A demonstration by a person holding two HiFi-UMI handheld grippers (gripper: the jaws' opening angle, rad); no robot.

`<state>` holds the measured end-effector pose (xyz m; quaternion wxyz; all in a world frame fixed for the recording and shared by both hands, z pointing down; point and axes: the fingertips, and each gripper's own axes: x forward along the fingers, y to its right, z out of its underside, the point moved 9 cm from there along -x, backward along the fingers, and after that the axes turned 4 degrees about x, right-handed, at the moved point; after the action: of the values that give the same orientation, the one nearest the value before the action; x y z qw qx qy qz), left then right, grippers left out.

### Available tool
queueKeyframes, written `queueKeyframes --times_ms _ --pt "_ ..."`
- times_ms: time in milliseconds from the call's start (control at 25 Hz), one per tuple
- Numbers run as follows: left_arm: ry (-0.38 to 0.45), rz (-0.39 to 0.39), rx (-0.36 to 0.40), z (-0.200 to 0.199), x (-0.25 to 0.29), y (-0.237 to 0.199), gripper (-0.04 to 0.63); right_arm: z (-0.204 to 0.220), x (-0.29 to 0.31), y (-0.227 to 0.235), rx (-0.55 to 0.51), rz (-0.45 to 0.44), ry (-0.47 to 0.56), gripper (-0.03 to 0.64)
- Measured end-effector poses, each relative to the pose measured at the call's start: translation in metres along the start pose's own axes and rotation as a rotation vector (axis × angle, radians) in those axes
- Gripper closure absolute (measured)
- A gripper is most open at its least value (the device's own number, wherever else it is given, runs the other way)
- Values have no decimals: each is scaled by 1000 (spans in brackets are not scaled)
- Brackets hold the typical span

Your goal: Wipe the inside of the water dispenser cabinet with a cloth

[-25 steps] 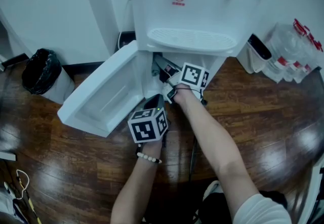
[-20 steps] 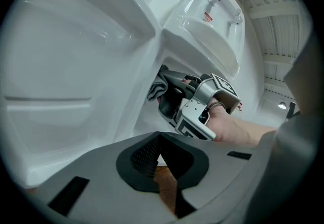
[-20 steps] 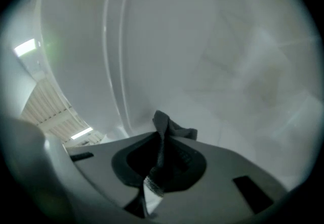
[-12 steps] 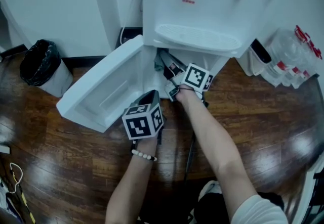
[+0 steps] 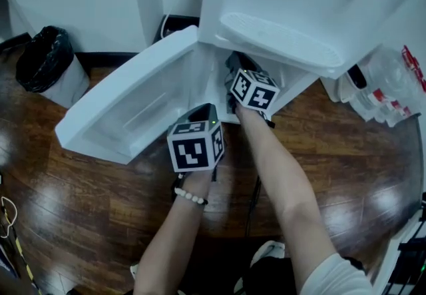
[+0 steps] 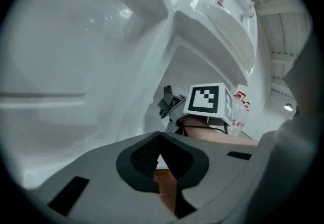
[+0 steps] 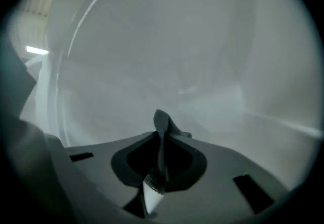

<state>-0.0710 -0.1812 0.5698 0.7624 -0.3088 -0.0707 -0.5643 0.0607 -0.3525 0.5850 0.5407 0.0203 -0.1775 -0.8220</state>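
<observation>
Head view first: the door (image 5: 126, 114) of the dispenser (image 5: 299, 14) hung wide open to the left. The right gripper (image 5: 237, 72) was in the mouth of the cabinet (image 5: 208, 84), under the drip tray, with its marker cube right at the opening. The left gripper (image 5: 202, 116) hung outside, just in front of the door's lower edge and above the floor (image 5: 100, 207), touching nothing that could be seen. A bin (image 5: 43, 64) stood well apart at far left. In the left gripper view, the jaws were pressed together with nothing between them, only floor showing past them. Beyond them sat the other gripper's cube, with a grey scrap of cloth (image 6: 164, 100) poking out beside it against the white inner wall. In the right gripper view, the jaws were clamped on the cloth, a thin fold standing up from between them. White cabinet wall filled everything ahead, and whether the fold actually touched it could not be told. The step in hand looked like the wiping itself, with the cloth inside the cabinet; how much surface was done could not be judged. The next move would call for pressing the cloth flat to the wall and sweeping across into the corners. The grip would need to be firm enough that the small fold did not slip out, while the free left gripper guarded the door.
</observation>
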Motion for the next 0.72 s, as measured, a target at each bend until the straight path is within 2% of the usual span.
queueKeyframes --times_ms 120,240,360,720 --pt "-4 5 38 -4 4 -2 598 -12 16 -8 -140 10 37 578" --pt "-17 -4 37 -2 5 -11 598 -18 28 -13 -223 -5 57 580" --pt "-20 -16 10 1 4 -19 598 -11 41 -13 -234 -13 25 580" --pt "-43 -17 2 10 8 -23 598 17 65 -2 -218 -40 -85 578"
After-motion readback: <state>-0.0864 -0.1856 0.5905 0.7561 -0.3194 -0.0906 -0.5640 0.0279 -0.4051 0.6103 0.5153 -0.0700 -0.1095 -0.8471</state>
